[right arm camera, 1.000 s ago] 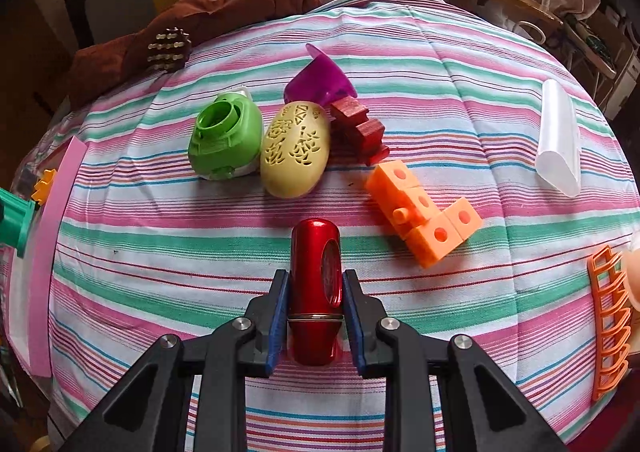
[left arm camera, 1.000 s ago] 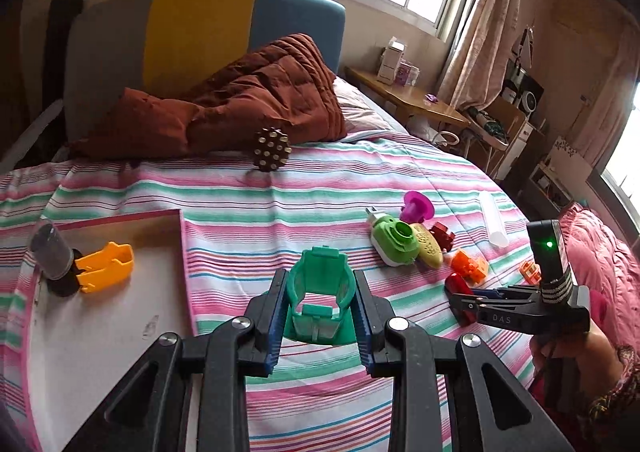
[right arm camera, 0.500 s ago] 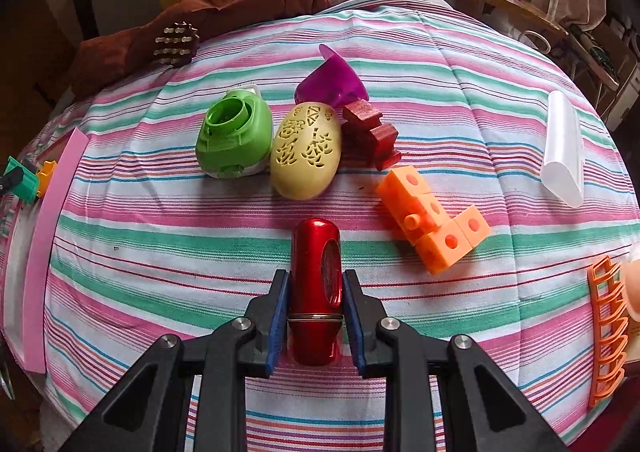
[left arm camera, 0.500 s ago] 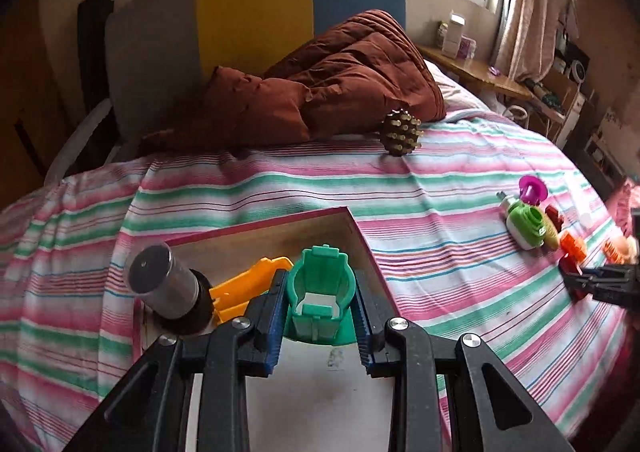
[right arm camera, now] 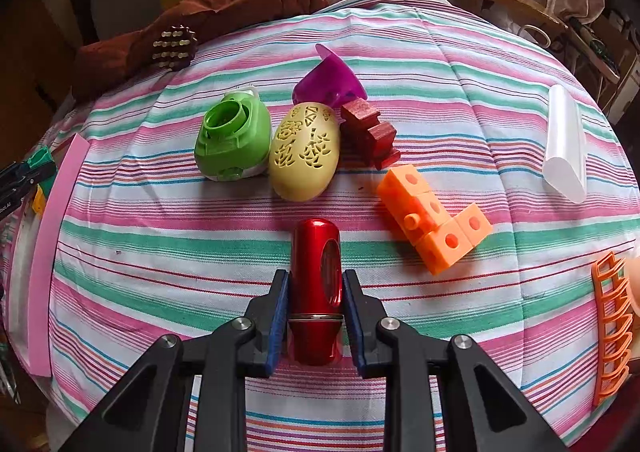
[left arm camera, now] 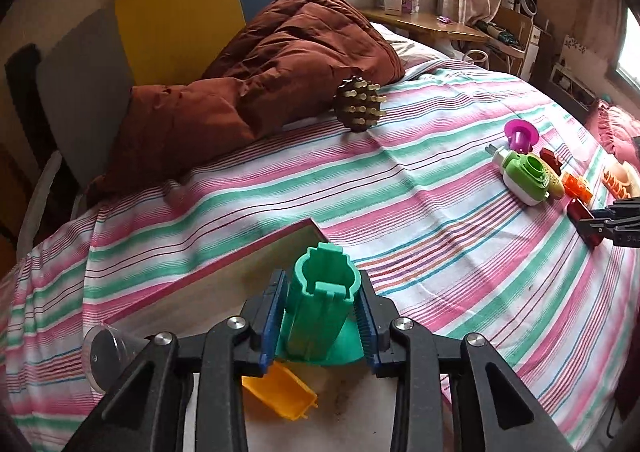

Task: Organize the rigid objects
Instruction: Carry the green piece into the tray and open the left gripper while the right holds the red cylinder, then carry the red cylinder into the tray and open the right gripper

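Green plastic holder (left arm camera: 320,304), a ribbed cylinder on a round flange, stands upright between the blue pads of the left gripper (left arm camera: 320,316), whose jaws are opening around it, over the pink-edged tray (left arm camera: 224,284). An orange plastic scoop (left arm camera: 280,392) lies at its 7 o'clock. The right gripper (right arm camera: 316,312) is clamped on a glossy red metal capsule (right arm camera: 316,280) resting on the striped bedsheet (right arm camera: 160,252). At the capsule's 12 o'clock sits a pierced yellow egg-shaped shell (right arm camera: 304,152); at 2 o'clock, orange linked cubes (right arm camera: 432,220).
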`<state>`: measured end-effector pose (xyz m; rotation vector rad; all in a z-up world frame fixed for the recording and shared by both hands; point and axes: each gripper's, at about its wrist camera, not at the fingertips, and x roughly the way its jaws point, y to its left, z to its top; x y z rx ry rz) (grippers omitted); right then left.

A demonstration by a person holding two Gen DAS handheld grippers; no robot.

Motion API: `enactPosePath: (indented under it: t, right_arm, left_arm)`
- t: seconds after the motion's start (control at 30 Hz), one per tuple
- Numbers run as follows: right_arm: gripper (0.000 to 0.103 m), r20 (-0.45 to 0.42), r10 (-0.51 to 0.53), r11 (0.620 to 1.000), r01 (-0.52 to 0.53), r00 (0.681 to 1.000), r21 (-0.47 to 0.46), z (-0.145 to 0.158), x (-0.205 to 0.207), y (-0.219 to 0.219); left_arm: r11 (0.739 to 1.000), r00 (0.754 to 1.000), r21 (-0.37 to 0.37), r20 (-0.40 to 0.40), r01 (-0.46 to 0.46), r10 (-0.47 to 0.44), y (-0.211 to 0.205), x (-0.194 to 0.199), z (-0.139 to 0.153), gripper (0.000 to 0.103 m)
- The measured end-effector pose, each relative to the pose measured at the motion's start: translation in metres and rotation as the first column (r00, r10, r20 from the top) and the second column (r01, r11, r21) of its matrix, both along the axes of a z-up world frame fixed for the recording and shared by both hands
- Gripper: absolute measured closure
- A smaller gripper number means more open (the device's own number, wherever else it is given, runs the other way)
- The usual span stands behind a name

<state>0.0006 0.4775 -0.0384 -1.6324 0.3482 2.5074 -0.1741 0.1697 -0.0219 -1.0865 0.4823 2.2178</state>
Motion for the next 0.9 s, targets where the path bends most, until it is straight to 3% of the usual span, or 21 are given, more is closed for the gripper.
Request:
enactPosePath:
  t: [0.1, 0.13, 0.17, 0.33, 0.47, 0.6, 0.8, 0.9]
  right_arm:
    - [0.077, 0.0, -0.003, 1.0, 0.003, 1.0, -0.005, 0.0, 0.001, 0.0]
    - [0.077, 0.0, -0.003, 1.0, 0.003, 1.0, -0.005, 0.0, 0.001, 0.0]
    - [0.077, 0.0, -0.002, 1.0, 0.002, 1.0, -0.004, 0.0, 0.001, -0.001]
    - [0.077, 0.0, -0.001, 1.0, 0.001, 1.0, 0.002, -0.001, 0.002, -0.004]
    - [0.077, 0.001, 0.0, 1.0, 0.0, 1.0, 0.006, -0.001, 0.002, -0.005]
    - [0.077, 0.001, 0.001, 1.0, -0.001, 1.0, 0.006, -0.001, 0.001, -0.004]
    - [0.077, -0.002, 0.0, 1.0, 0.0, 1.0, 0.012, -0.001, 0.001, -0.004]
    - [0.077, -0.01, 0.002, 1.0, -0.002, 1.0, -0.008, -0.001, 0.0, -0.004]
  left_arm:
    - [0.998, 0.999, 0.041, 0.001, -0.051, 0.051, -0.01, 0.0, 0.002, 0.054]
    - [0.996, 0.997, 0.058, -0.006, -0.072, 0.072, -0.013, 0.001, 0.004, 0.043]
    - [0.992, 0.996, 0.085, -0.016, -0.091, 0.092, -0.018, 0.003, 0.008, 0.038]
    - [0.958, 0.976, 0.199, -0.019, -0.209, 0.217, -0.043, 0.015, 0.025, 0.029]
    - [0.929, 0.952, 0.221, -0.004, -0.296, 0.305, -0.06, 0.03, 0.026, 0.016]
    - [0.911, 0.93, 0.192, 0.041, -0.366, 0.365, -0.074, 0.045, 0.015, 0.016]
    - [0.897, 0.909, 0.145, 0.047, -0.417, 0.415, -0.085, 0.061, 0.0, 0.016]
    - [0.877, 0.895, 0.176, 0.088, -0.447, 0.438, -0.094, 0.069, -0.003, 0.016]
